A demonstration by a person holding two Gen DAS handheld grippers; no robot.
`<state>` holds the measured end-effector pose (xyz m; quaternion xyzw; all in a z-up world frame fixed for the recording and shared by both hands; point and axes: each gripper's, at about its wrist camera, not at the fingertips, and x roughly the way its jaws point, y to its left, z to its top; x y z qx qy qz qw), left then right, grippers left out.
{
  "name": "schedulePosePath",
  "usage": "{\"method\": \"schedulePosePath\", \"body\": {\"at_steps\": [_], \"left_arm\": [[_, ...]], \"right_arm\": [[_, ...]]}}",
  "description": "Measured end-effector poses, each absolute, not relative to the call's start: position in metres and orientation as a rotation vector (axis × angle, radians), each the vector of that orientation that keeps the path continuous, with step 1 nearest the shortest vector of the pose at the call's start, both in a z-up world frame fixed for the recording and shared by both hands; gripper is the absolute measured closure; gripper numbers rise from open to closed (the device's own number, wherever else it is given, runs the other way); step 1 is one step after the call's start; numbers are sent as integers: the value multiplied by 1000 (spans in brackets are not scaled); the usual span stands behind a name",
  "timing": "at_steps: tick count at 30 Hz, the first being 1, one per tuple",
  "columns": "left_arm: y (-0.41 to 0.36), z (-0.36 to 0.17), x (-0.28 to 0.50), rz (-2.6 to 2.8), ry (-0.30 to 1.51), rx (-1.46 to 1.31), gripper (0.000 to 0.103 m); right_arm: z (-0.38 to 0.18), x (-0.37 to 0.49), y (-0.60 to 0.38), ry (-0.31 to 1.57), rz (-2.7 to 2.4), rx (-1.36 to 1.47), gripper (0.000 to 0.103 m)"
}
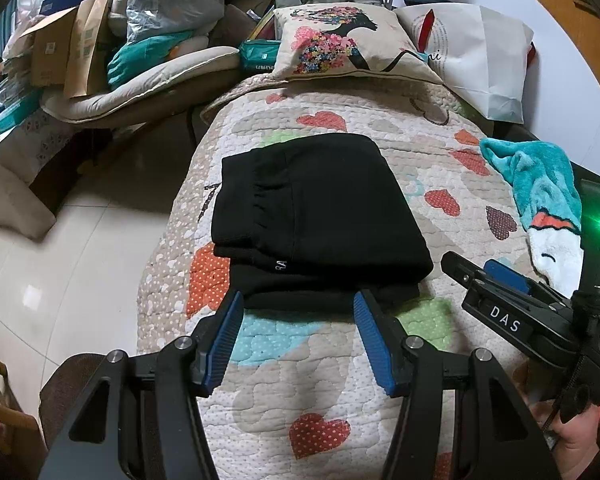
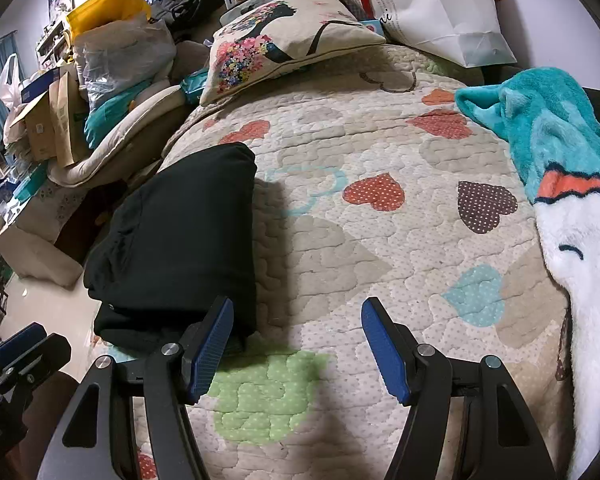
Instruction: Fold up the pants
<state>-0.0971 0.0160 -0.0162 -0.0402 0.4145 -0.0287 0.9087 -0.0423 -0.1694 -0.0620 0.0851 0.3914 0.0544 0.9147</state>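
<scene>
Black pants (image 1: 320,220) lie folded into a compact block on the heart-patterned quilt (image 1: 320,380); in the right wrist view the pants (image 2: 180,240) sit at the left. My left gripper (image 1: 298,300) is open just in front of the block's near edge, nothing between its blue pads. My right gripper (image 2: 298,308) is open over bare quilt (image 2: 380,260), its left fingertip beside the block's near right corner. In the left wrist view the right gripper (image 1: 480,276) shows at the right, held by a hand (image 1: 572,440).
A flower-print cushion (image 1: 340,44) and a white paper bag (image 1: 484,52) lie at the quilt's far end. A teal and white fleece blanket (image 2: 560,200) covers the right edge. Boxes and bags (image 1: 80,52) pile up at the left, beyond the tiled floor (image 1: 80,260).
</scene>
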Motion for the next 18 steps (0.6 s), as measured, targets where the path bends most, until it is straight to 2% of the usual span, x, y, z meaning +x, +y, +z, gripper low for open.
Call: {"method": "schedulePosePath", "body": {"at_steps": [18], "left_arm": [[28,-29,-92,-57,875,-130,46]], "right_arm": [[-56,-54,-143,750,100,41,31]]}}
